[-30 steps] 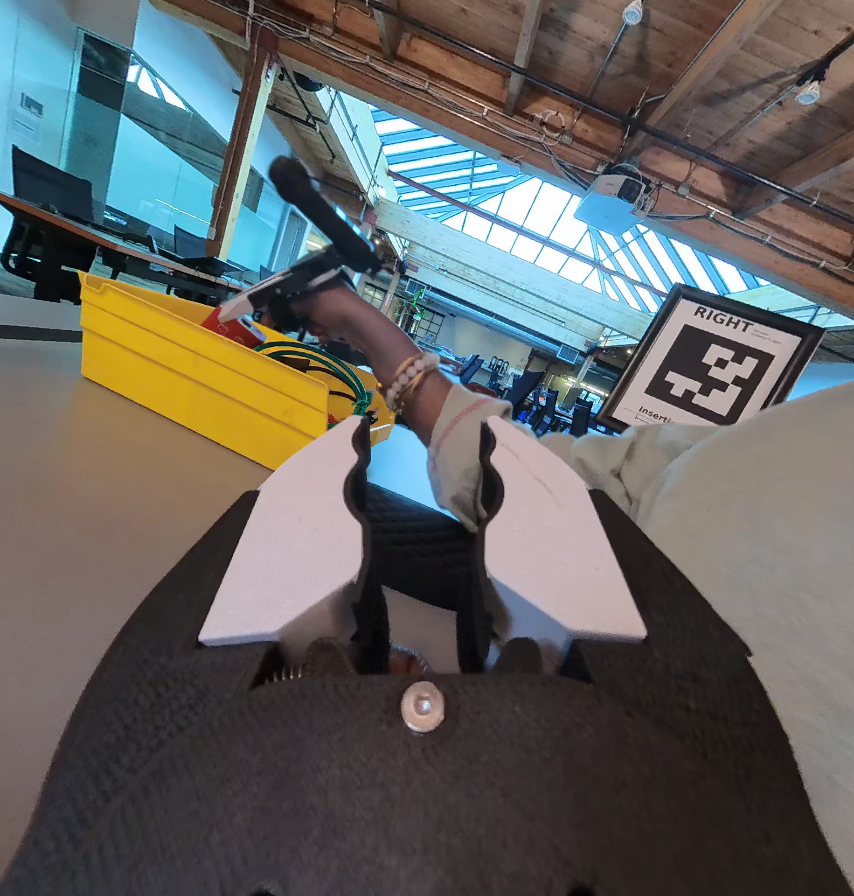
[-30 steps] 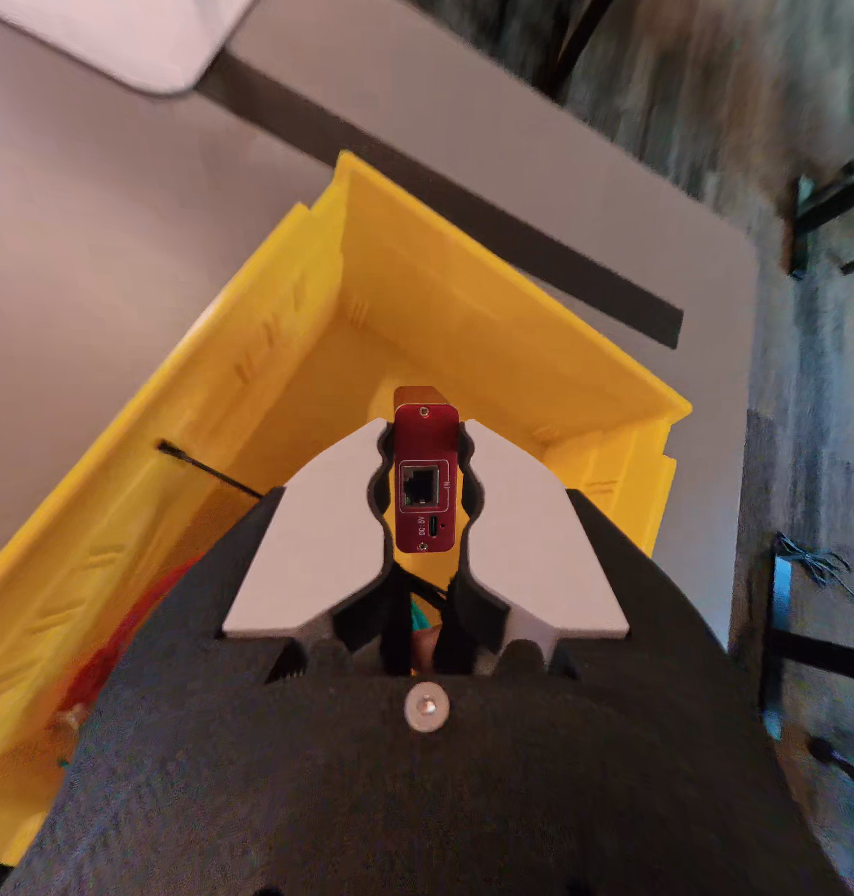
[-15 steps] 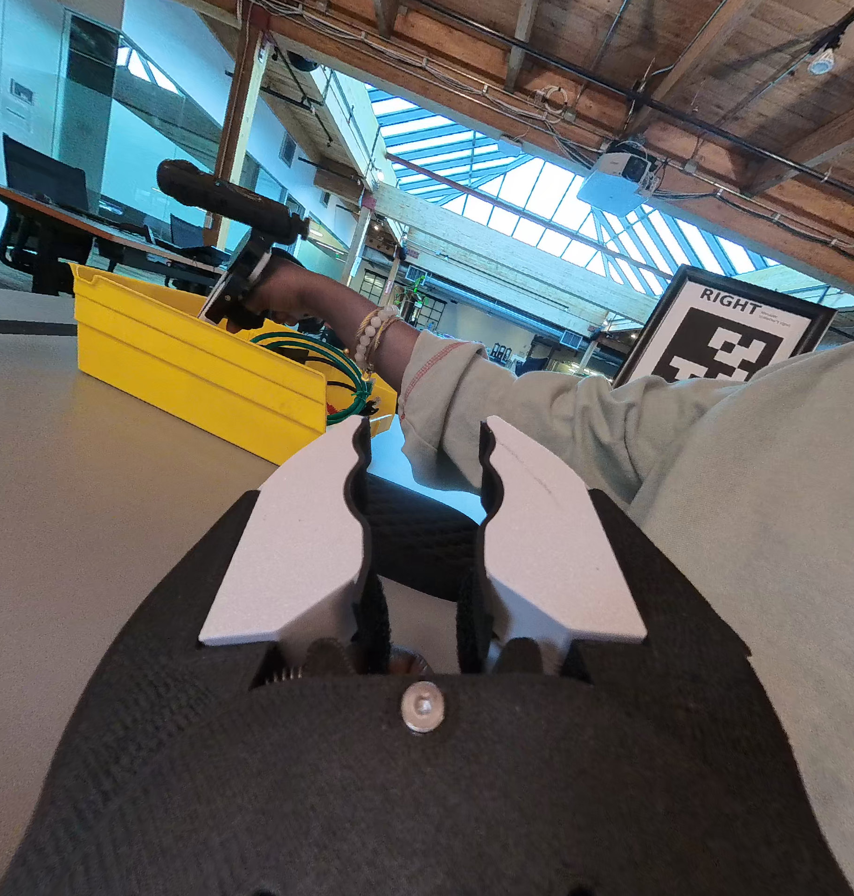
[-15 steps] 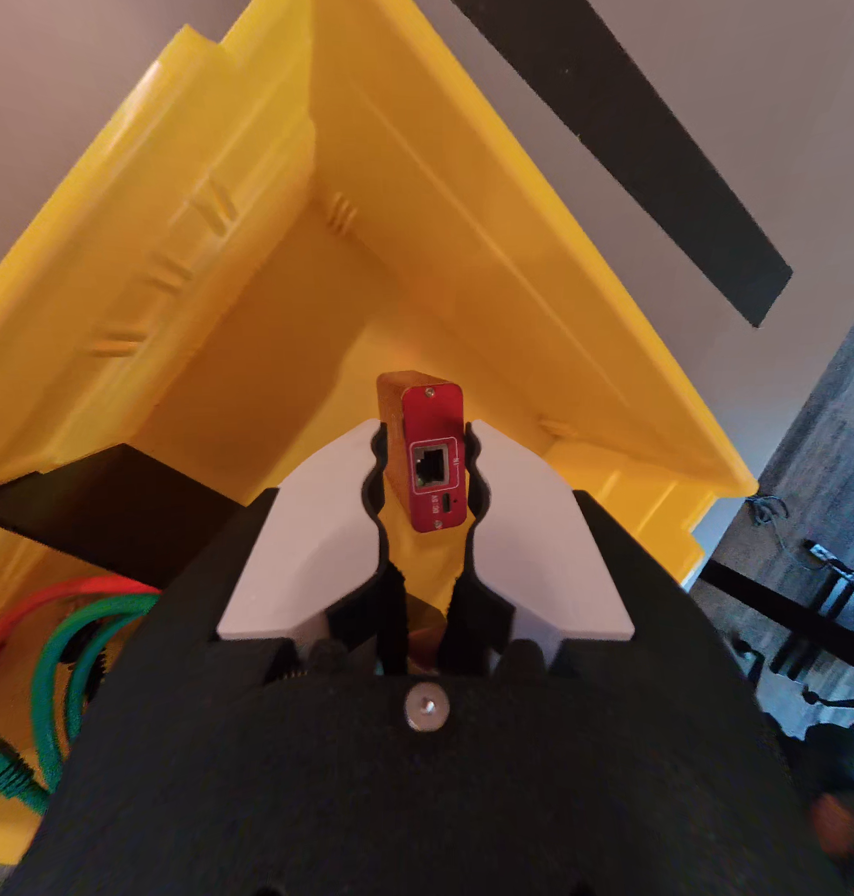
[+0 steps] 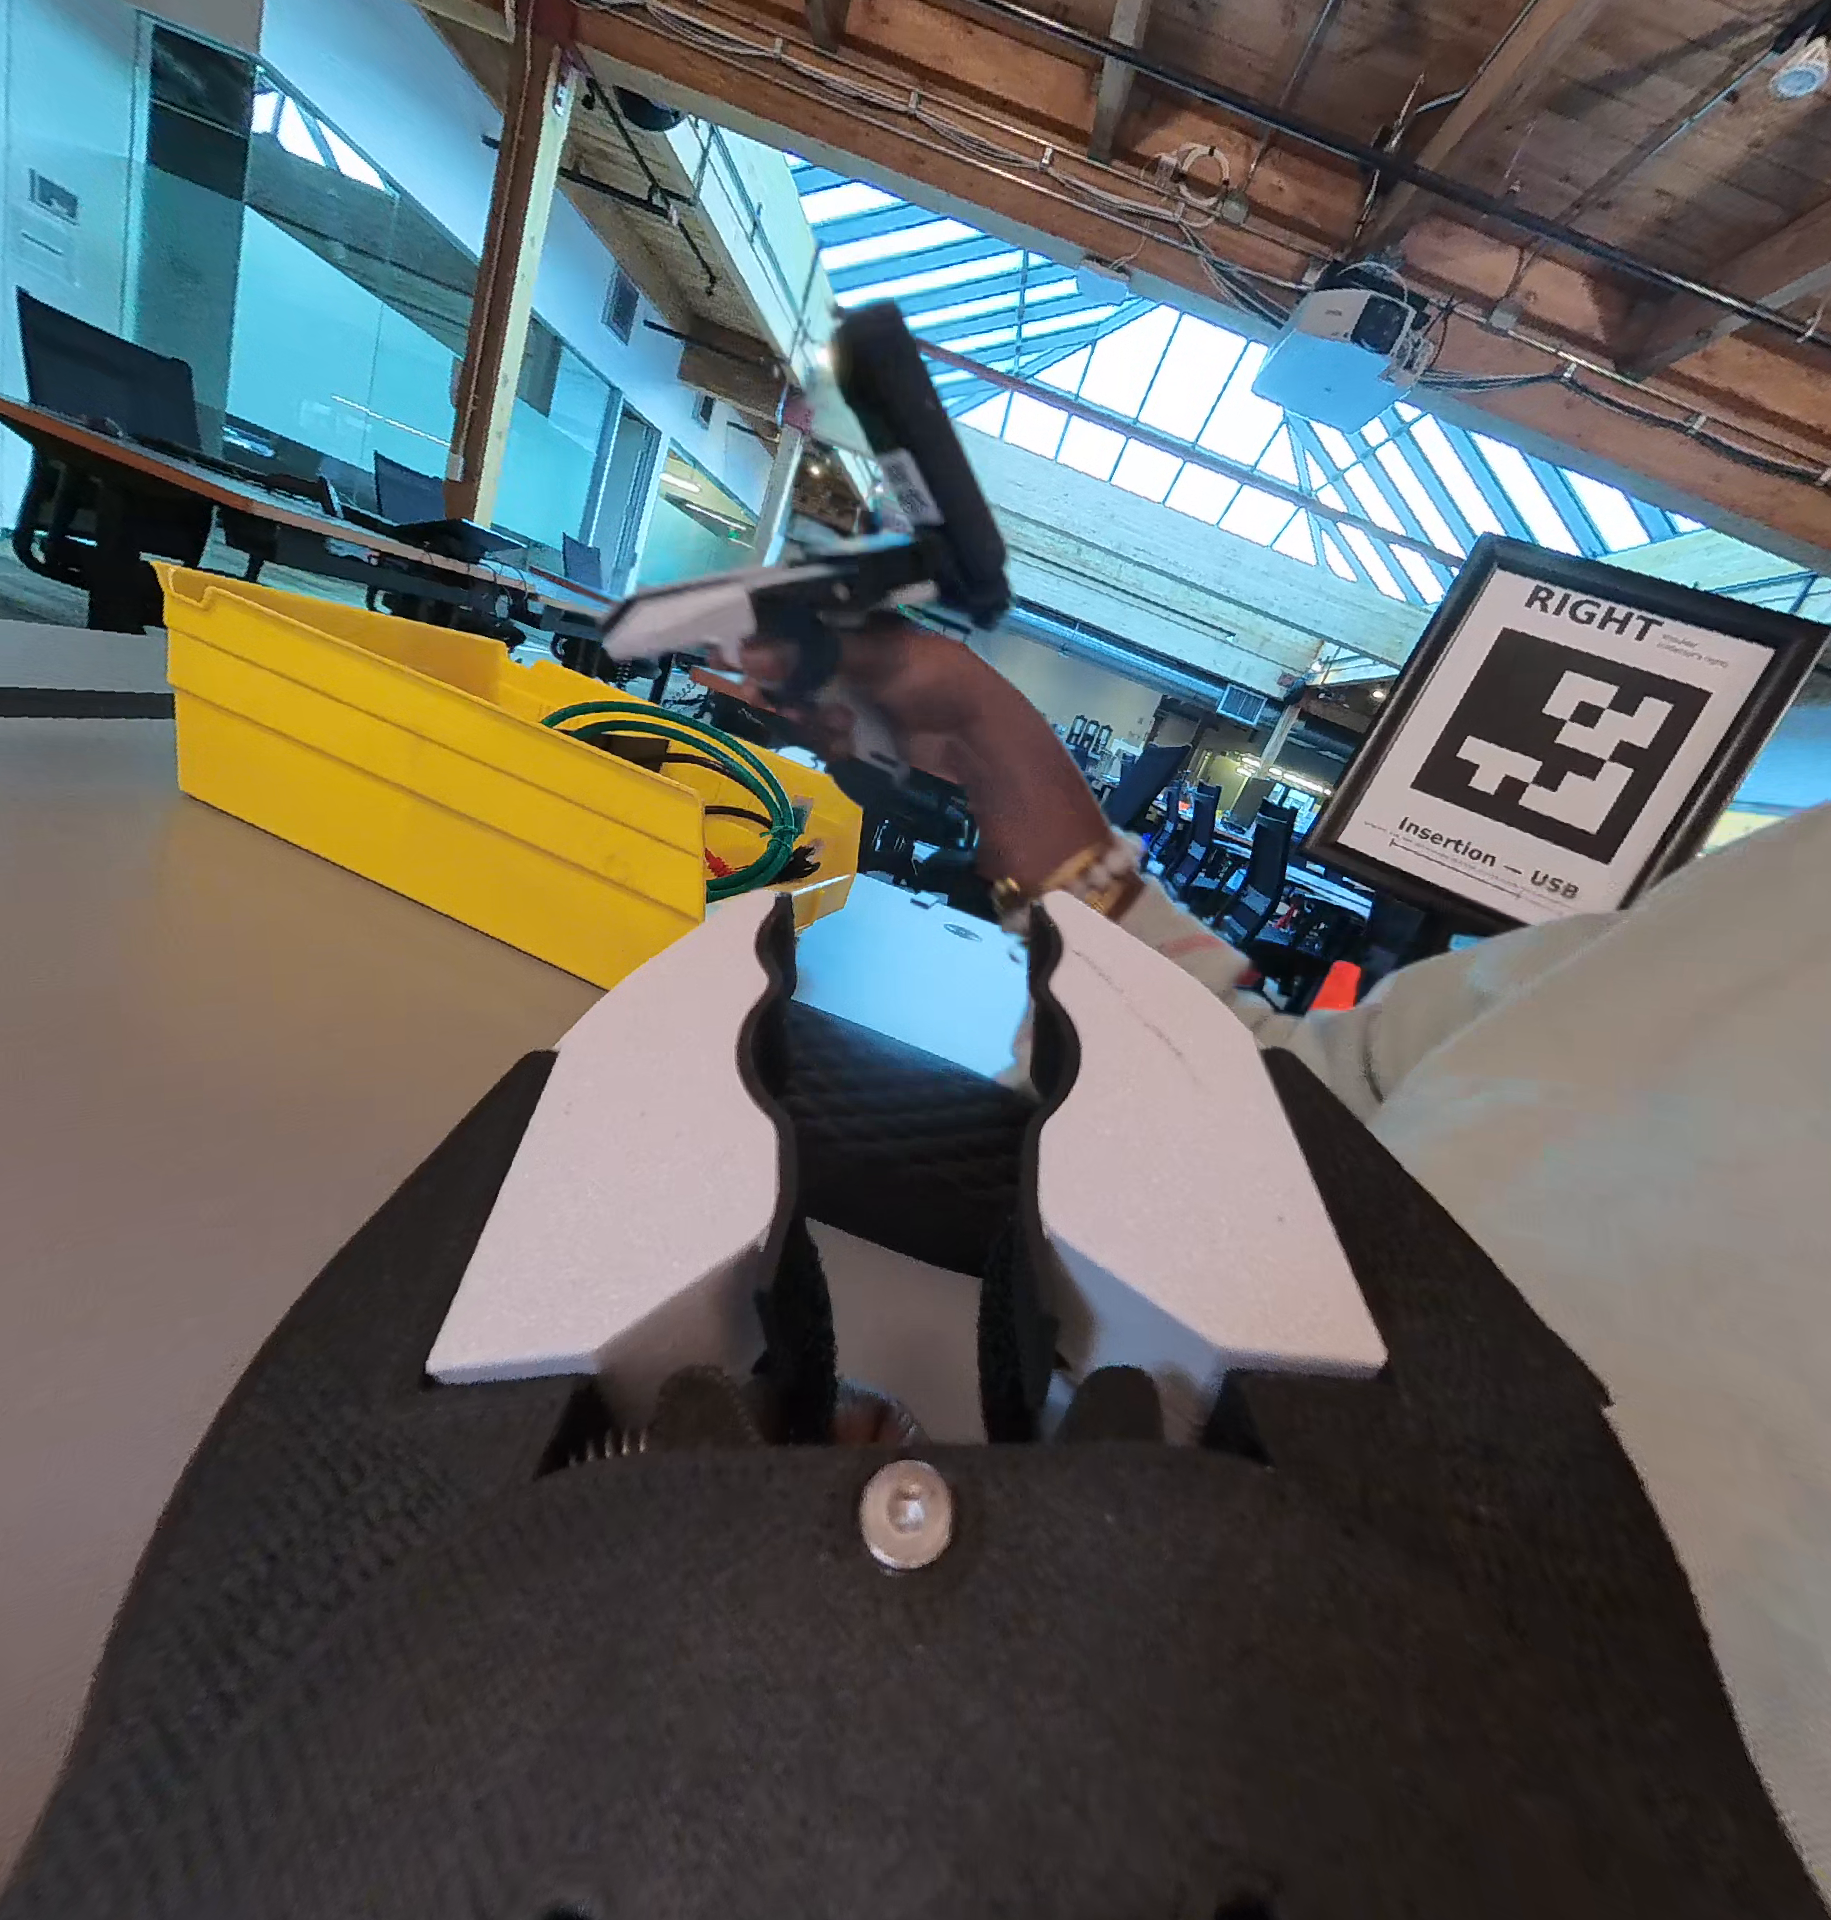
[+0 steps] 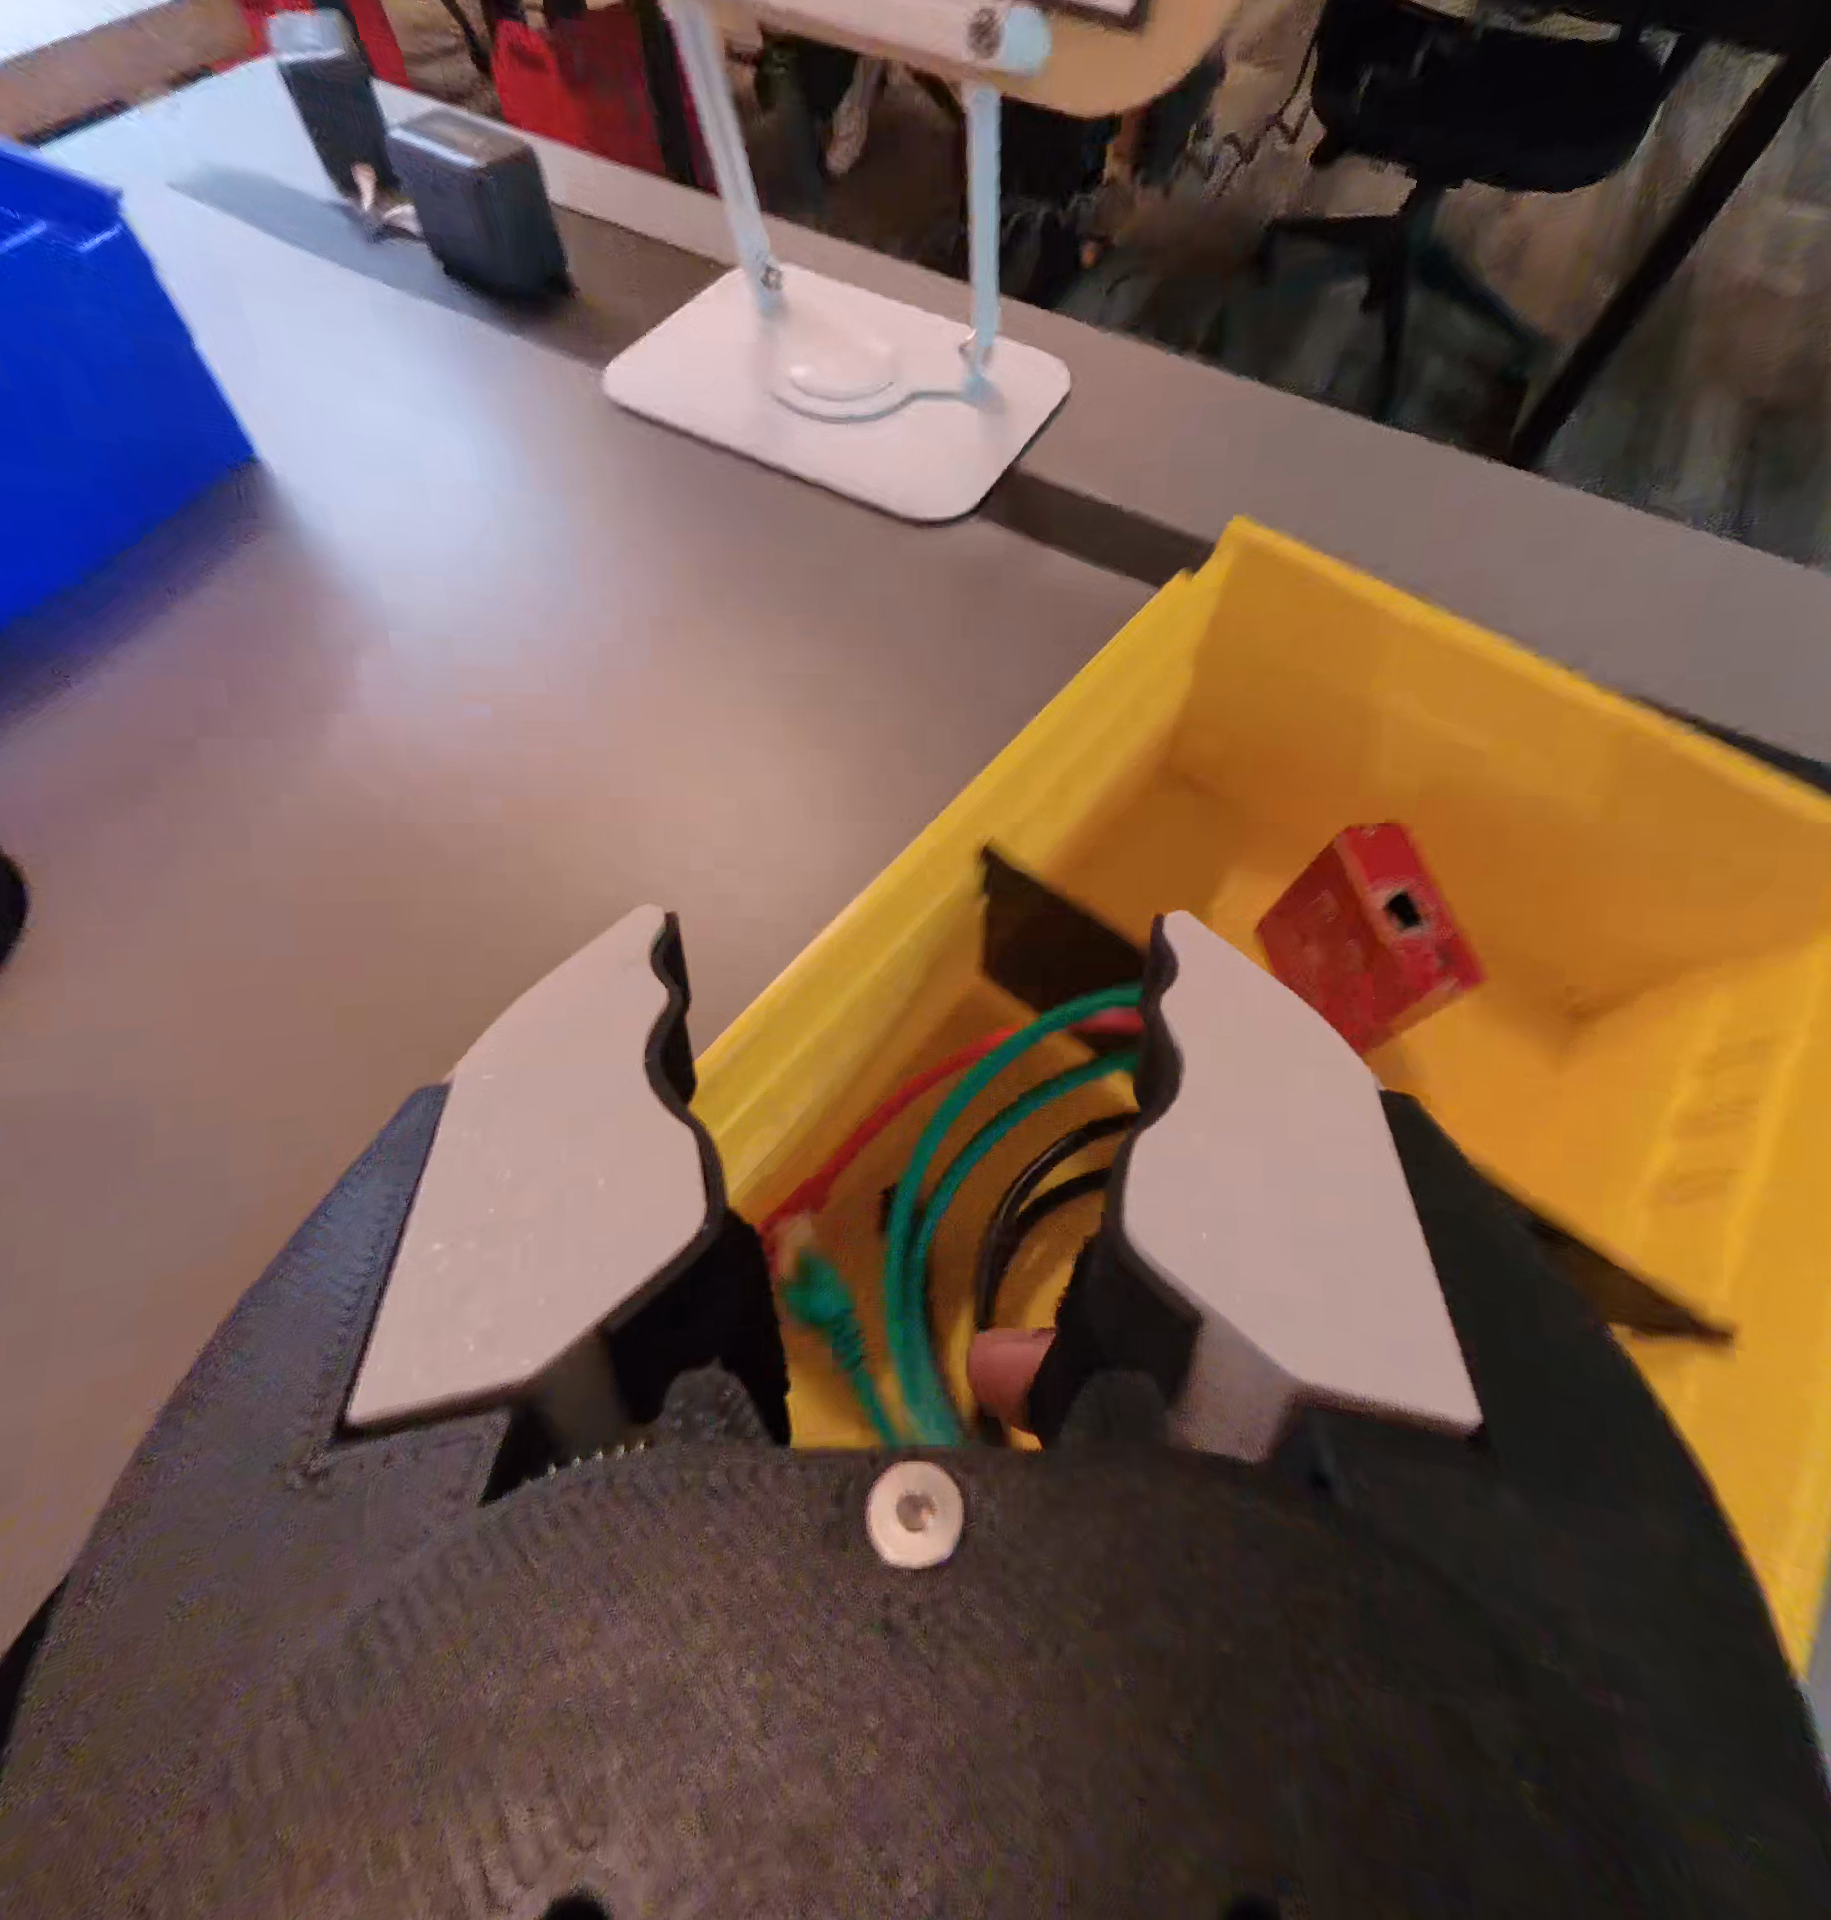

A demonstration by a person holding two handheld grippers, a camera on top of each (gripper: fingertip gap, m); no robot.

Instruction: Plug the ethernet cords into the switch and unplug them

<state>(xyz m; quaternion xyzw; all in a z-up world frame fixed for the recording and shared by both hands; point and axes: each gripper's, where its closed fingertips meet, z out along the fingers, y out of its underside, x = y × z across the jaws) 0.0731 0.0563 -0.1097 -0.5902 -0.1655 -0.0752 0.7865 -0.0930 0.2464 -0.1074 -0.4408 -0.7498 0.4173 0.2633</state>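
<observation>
My right gripper (image 6: 913, 920) is open wide and empty, held over the near end of the yellow bin (image 6: 994, 831). The red switch (image 6: 1368, 945) lies loose in the bin's far compartment, beyond a black divider (image 6: 1046, 935) and clear of my fingers. Green cords (image 6: 952, 1143), a red cord (image 6: 890, 1112) and a black cord (image 6: 1036, 1174) lie coiled in the near compartment, below the fingers. My left gripper (image 5: 906, 925) rests low on the table, open, gripping nothing. In its view the right gripper (image 5: 703, 618) hangs above the bin (image 5: 423, 769), held by a hand.
A blue bin (image 6: 59, 416) stands at the far left. A white lamp base (image 6: 838, 405) and black adapters (image 6: 475, 208) are at the back of the grey table (image 6: 423, 675). A framed marker sign (image 5: 1565, 727) stands right; a pale sleeve (image 5: 1617, 1143) crosses beside the left gripper.
My right gripper held the red switch over the bin, then opened and let it go. The switch now lies in the bin and the gripper has drawn back. The left gripper has not moved.
</observation>
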